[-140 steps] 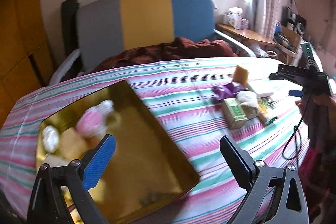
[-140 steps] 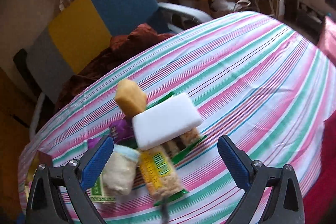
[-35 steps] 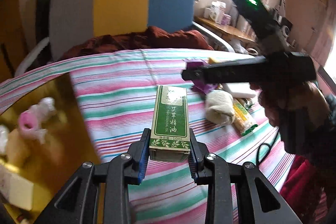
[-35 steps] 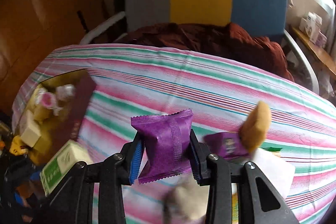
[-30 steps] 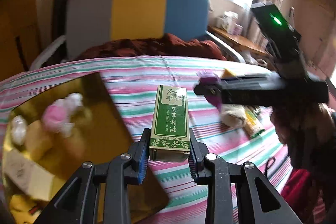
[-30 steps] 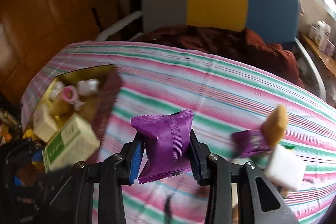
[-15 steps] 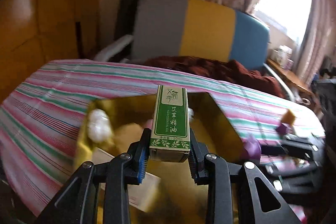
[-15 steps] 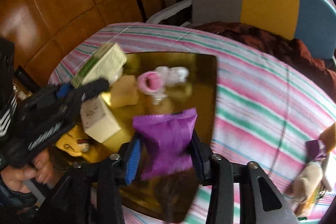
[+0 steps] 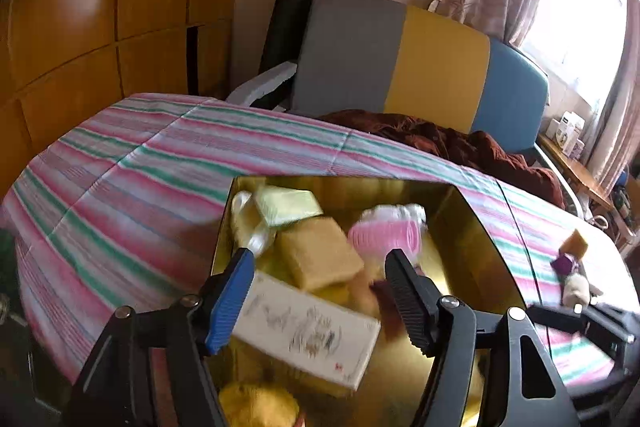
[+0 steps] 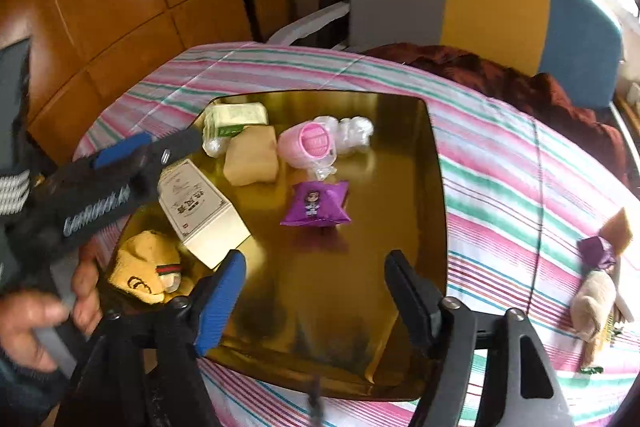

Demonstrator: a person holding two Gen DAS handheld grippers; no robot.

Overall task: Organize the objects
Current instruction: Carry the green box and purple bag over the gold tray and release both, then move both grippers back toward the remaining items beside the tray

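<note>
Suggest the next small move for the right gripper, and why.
Probably swing back toward the leftover pile on the striped cloth. The right gripper is opening with nothing between its fingers, and the purple packet already lies in the gold tray.

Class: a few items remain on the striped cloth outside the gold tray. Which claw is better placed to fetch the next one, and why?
Right, probably. The right claw, opening and empty, has the leftover pile on its own side, past the tray. The left claw, also opening and empty, hangs over the tray's far side.
</note>
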